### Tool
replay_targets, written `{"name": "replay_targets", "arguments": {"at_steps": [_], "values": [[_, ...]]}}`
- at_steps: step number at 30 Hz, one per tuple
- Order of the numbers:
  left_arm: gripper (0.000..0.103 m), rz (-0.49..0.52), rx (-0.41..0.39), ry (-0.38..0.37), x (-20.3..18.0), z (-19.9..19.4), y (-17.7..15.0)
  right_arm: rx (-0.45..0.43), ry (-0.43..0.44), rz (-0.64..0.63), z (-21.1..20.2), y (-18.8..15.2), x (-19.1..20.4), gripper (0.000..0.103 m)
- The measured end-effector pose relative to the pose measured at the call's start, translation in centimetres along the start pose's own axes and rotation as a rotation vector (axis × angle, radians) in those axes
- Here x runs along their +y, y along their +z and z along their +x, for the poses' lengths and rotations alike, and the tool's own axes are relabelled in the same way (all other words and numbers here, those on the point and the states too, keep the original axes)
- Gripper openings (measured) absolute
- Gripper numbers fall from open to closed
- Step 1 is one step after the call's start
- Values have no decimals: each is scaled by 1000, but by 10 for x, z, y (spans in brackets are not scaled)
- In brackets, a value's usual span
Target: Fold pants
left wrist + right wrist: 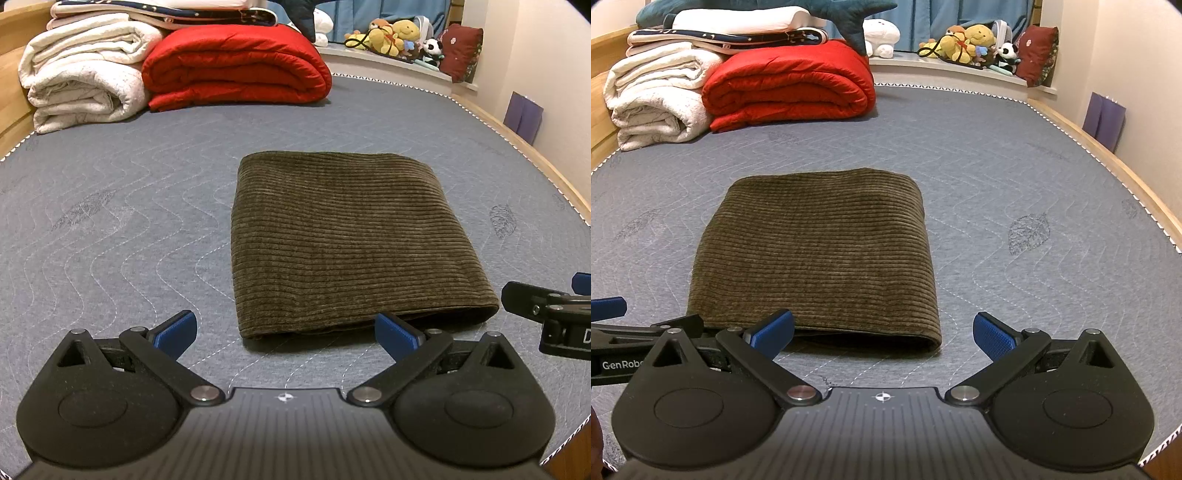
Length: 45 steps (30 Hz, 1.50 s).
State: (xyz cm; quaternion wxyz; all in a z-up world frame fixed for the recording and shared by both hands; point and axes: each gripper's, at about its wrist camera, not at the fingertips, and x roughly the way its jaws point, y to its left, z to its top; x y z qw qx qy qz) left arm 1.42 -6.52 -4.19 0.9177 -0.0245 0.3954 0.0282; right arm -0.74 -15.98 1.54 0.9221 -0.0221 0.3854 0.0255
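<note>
The brown corduroy pants [343, 236] lie folded into a neat rectangle on the grey quilted mattress [110, 229]; they also show in the right wrist view [820, 251]. My left gripper [286, 332] is open and empty, just in front of the near folded edge. My right gripper [882, 334] is open and empty, in front of the near right corner of the pants. The right gripper shows at the right edge of the left wrist view [550, 310], and the left gripper at the left edge of the right wrist view [631, 332].
A folded red quilt [236, 66] and rolled white blankets [81, 74] lie at the far left of the mattress. Stuffed toys [395, 37] and a dark red cushion [461, 51] sit on a far ledge. A wooden bed rail [517, 147] runs along the right.
</note>
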Motion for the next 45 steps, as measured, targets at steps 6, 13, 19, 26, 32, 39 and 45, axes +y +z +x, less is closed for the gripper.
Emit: {"name": "replay_targets", "arguments": {"at_steps": [6, 13, 19, 26, 32, 39, 45], "values": [[103, 5, -2, -4, 0, 0, 0, 0, 0, -1, 0, 0, 0, 102], [103, 7, -4, -6, 0, -1, 0, -2, 0, -5, 0, 0, -1, 102], [103, 13, -7, -8, -1, -1, 1, -1, -1, -3, 0, 0, -1, 102], [103, 22, -4, -14, -2, -1, 0, -7, 3, -7, 0, 0, -1, 102], [103, 20, -3, -18, -1, -1, 0, -5, 3, -7, 2, -1, -1, 102], [103, 22, -7, -22, -1, -1, 0, -2, 2, -9, 2, -1, 0, 102], [103, 29, -10, -21, -2, -1, -1, -2, 3, -9, 2, -1, 0, 102]]}}
